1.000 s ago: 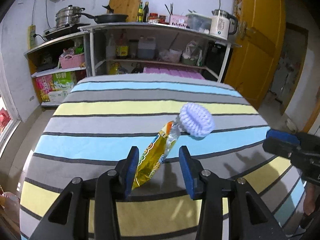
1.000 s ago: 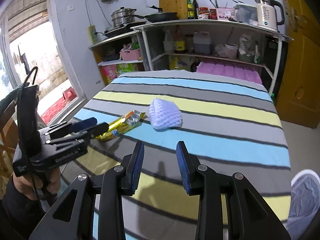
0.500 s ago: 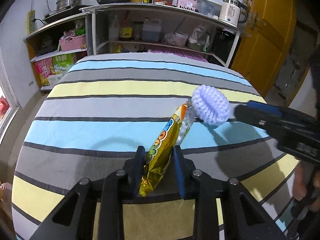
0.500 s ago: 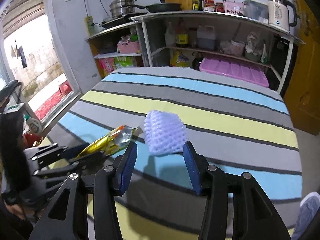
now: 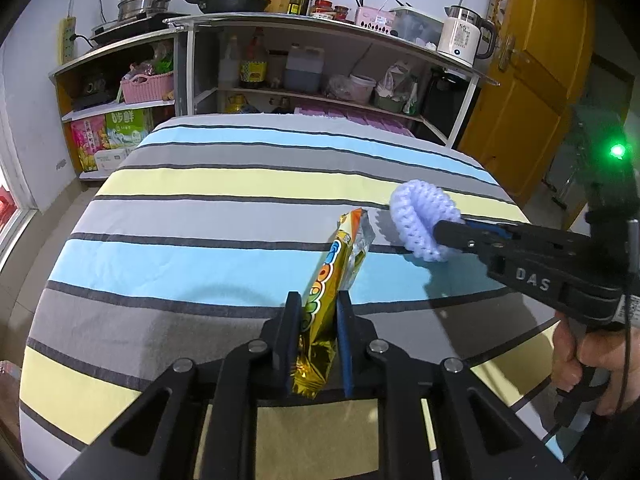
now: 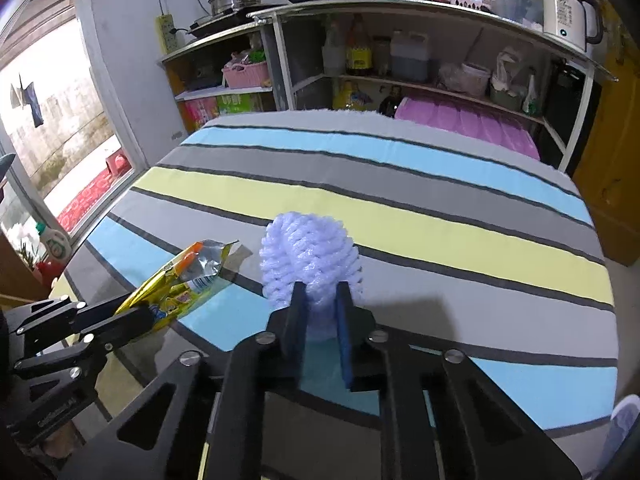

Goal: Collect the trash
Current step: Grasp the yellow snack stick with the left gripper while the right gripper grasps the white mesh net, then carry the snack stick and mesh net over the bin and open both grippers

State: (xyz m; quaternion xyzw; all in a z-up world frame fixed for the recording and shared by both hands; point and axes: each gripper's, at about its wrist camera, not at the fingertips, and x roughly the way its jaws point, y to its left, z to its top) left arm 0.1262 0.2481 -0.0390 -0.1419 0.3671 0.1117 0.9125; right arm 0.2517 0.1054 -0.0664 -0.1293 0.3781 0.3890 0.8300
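Left wrist: one wrapper (image 5: 320, 312) clamped; one foam net (image 5: 420, 220) clamped.

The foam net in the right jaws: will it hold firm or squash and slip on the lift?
The foam net looks soft: it pinches narrow inside the right gripper, so likely squashy. Probably very light. Its open mesh should resist slipping.

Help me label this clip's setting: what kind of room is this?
Most likely a home kitchen or dining corner: a frying pan and stacked steel pots sit on shelving, with an electric kettle nearby, behind a table under a striped cloth.
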